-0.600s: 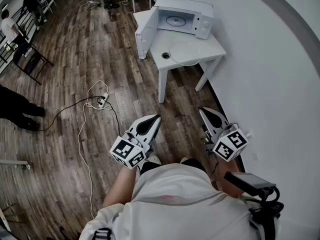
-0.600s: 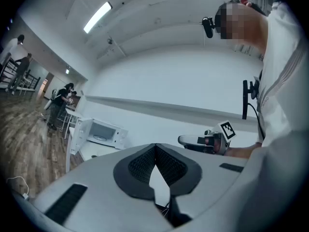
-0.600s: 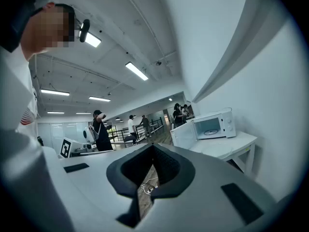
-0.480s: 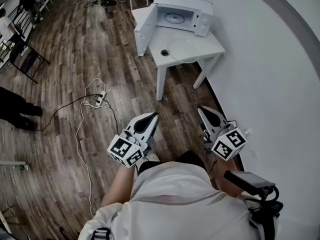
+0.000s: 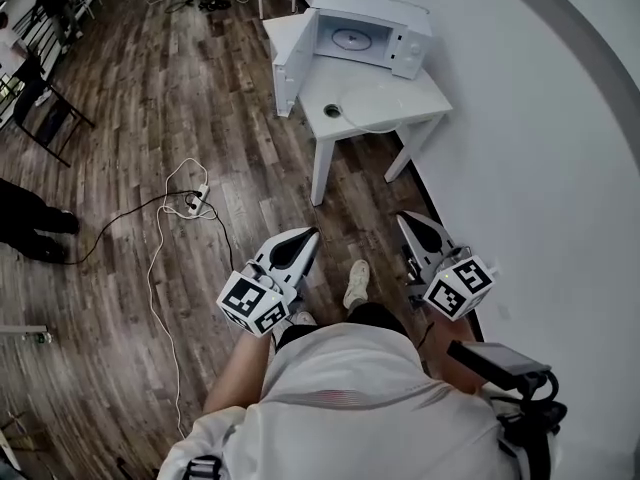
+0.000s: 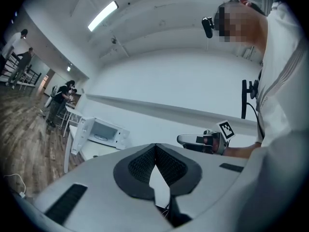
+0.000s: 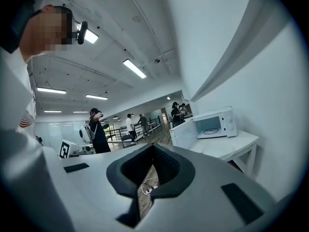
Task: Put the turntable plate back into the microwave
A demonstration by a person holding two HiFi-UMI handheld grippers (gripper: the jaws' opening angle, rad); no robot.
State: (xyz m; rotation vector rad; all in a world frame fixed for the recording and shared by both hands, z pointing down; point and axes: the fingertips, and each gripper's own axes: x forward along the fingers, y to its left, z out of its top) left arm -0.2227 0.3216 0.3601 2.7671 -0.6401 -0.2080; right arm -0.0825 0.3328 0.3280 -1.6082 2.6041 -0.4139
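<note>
The white microwave [image 5: 365,36] stands at the back of a small white table [image 5: 425,103] with its door [image 5: 288,68] swung open to the left. The clear turntable plate [image 5: 375,100] lies flat on the table in front of it. My left gripper [image 5: 305,236] and right gripper [image 5: 408,220] are held level above the floor, well short of the table, both shut and empty. The left gripper view shows the microwave [image 6: 104,132] far off. In the right gripper view the microwave [image 7: 212,124] and the plate [image 7: 218,150] are ahead to the right.
A small dark round object [image 5: 332,111] sits on the table's left front. A power strip with cables [image 5: 200,203] lies on the wooden floor to the left. The white wall [image 5: 540,168] runs close on the right. People stand far left [image 5: 25,218].
The person's shoe has stepped forward into view between the two grippers. Both grippers stay shut at about the same place in the picture.
</note>
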